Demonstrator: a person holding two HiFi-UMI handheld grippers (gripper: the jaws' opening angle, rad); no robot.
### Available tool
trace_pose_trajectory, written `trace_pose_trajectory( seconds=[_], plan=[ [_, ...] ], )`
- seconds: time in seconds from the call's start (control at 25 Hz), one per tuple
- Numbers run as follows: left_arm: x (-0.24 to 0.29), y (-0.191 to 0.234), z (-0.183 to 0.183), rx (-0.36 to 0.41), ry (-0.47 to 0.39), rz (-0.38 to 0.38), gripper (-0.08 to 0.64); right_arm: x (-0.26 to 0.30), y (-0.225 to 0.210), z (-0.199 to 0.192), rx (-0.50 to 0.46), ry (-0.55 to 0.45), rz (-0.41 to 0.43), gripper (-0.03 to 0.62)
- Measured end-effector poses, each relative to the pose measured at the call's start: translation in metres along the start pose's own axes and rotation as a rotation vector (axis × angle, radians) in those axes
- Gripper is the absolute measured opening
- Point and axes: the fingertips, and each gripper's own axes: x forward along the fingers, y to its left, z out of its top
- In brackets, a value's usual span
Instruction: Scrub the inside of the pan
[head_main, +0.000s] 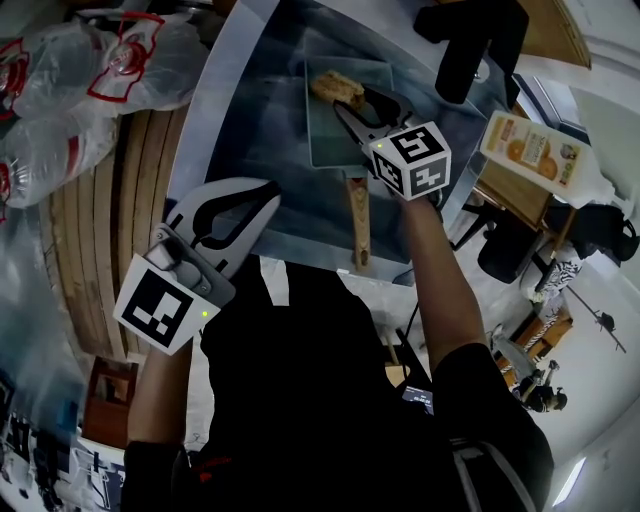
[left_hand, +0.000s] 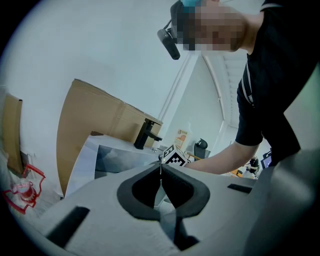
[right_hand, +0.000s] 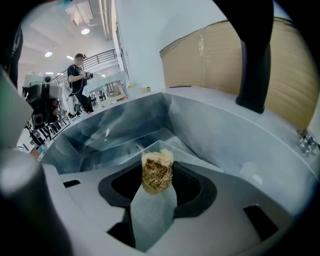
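At the upper left of the head view, plastic bags (head_main: 60, 70) lie beside the sink (head_main: 255, 120). At the lower left you hold your left gripper (head_main: 268, 192) over the sink's near edge, well apart from the pan (head_main: 335, 140). In its own view the left gripper (left_hand: 160, 169) has its jaws pressed together with nothing between them, and past them stand brown cardboard (left_hand: 95, 120) and a black faucet (left_hand: 145, 134).

The pan is square and sits in the sink at the upper middle of the head view. Its wooden handle (head_main: 358, 225) points down the frame toward you. Your right gripper (head_main: 352, 103) reaches into the pan from the right and pinches a tan scrubber (head_main: 335, 87) near the pan's far rim. In the right gripper view, the right gripper (right_hand: 157, 181) has its jaws closed on the scrubber (right_hand: 157, 167), which stands upright between them with its frayed end poking out past the tips. The steel walls of the sink (right_hand: 215, 135) rise around it, with the faucet (right_hand: 255, 65) at the upper right.

At the right of the head view, a bottle (head_main: 540, 150) with an orange label lies just past the sink.
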Motion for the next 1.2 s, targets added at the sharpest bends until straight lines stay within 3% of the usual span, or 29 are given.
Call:
trace_pose_trajectory(
  seconds=[1.2],
  plan=[
    [0.035,-0.027,0.009,0.02,0.031,-0.05,0.025,-0.047,-0.061,-0.038,0.043,0.103,-0.14,0.186]
  ],
)
